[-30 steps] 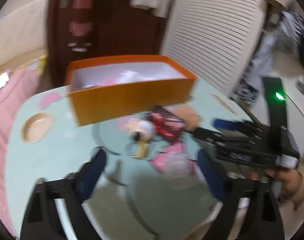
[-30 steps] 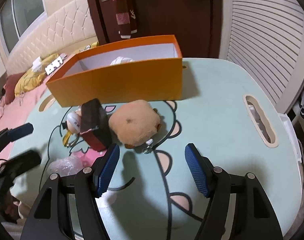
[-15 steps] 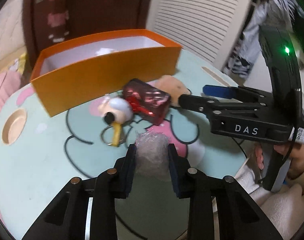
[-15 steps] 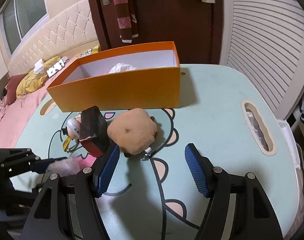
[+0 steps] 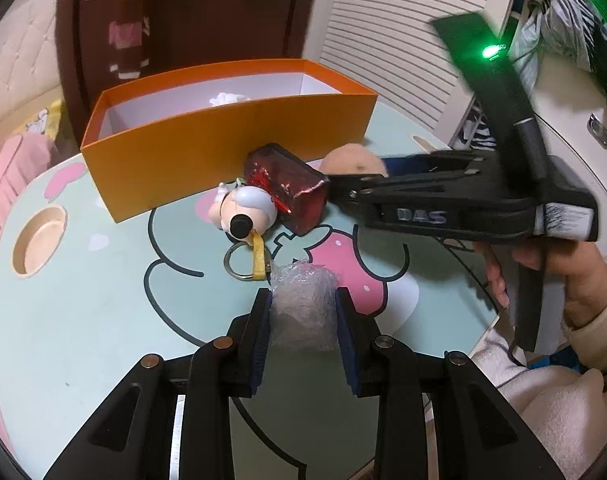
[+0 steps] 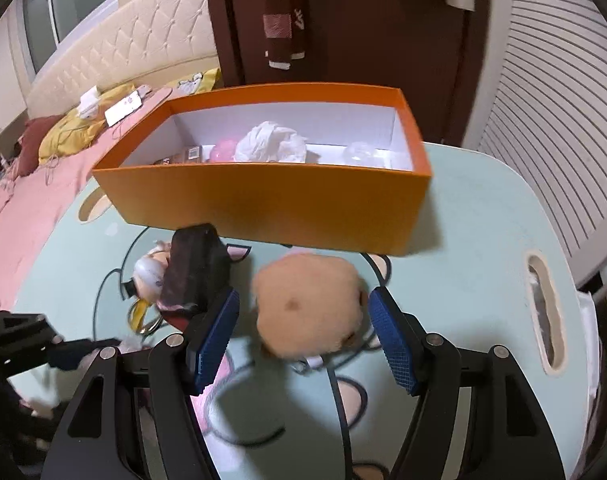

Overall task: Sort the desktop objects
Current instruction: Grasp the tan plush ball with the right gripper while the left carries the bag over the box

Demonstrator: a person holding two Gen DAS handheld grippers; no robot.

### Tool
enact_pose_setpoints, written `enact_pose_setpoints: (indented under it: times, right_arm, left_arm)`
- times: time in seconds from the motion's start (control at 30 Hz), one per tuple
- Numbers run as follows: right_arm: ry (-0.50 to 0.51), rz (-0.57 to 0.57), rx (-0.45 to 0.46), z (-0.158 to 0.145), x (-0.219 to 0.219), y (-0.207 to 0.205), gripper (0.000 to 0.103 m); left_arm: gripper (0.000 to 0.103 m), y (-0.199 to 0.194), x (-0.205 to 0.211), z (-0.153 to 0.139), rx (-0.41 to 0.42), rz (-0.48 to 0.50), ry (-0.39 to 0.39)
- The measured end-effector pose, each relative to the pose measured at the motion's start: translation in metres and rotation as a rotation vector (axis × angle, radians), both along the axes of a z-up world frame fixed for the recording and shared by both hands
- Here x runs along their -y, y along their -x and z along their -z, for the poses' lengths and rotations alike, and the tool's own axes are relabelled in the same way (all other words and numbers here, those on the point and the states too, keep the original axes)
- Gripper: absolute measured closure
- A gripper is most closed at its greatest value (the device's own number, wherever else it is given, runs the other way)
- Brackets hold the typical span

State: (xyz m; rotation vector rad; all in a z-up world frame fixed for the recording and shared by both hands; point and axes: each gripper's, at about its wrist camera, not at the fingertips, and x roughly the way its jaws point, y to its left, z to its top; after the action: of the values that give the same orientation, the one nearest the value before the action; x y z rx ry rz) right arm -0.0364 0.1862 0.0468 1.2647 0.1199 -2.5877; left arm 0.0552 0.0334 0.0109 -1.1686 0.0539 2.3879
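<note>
My left gripper (image 5: 302, 300) is shut on a crumpled wad of clear plastic wrap (image 5: 303, 312) just above the table. My right gripper (image 6: 303, 320) straddles a tan plush toy (image 6: 307, 304); its jaws are closing, and a gap still shows at the left pad (image 6: 217, 330). In the left wrist view that gripper (image 5: 361, 172) reaches in from the right to the plush (image 5: 353, 162). A dark red box (image 5: 291, 190) and a white keychain figure (image 5: 245, 212) lie in front of the orange box (image 6: 263, 200).
The orange box (image 5: 231, 152) holds white crumpled paper (image 6: 271, 144) and small items. The pale green cartoon table (image 5: 83, 320) has a round hole (image 5: 39, 240) at left and a slot (image 6: 543, 308) at right. A pink bed (image 6: 31, 200) lies to the left.
My left gripper closed on the plastic wad and has kept hold of it. My right gripper moved forward around the plush and its jaws narrowed.
</note>
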Motion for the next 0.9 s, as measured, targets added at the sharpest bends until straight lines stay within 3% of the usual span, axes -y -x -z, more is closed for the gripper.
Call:
enact_pose_setpoints:
  times: [0.03,0.23,0.47,0.77,0.9]
  right_arm:
    - [-0.014,0.001,0.000,0.001,0.001,0.000,0.058]
    - [0.000,0.010,-0.033,-0.006,-0.003,-0.011,0.058]
    - [0.044,0.006,-0.093,-0.037,-0.007,-0.015,0.058]
    - [0.076,-0.013,-0.169,-0.071,0.008,0.014,0.058]
    - [0.083,-0.007,-0.167,-0.076,0.015,0.041,0.058]
  left_arm:
    - [0.074,0.000,0.001,0.000,0.000,-0.005,-0.004]
    - [0.074,-0.001,0.007,-0.008,-0.021,-0.023,-0.021]
    - [0.074,0.011,0.012,-0.031,-0.063,-0.032,-0.033]
    - [0.074,0.080,0.022,-0.074,-0.120,-0.080,-0.068]
    - [0.074,0.118,0.029,-0.076,-0.105,-0.131,-0.072]
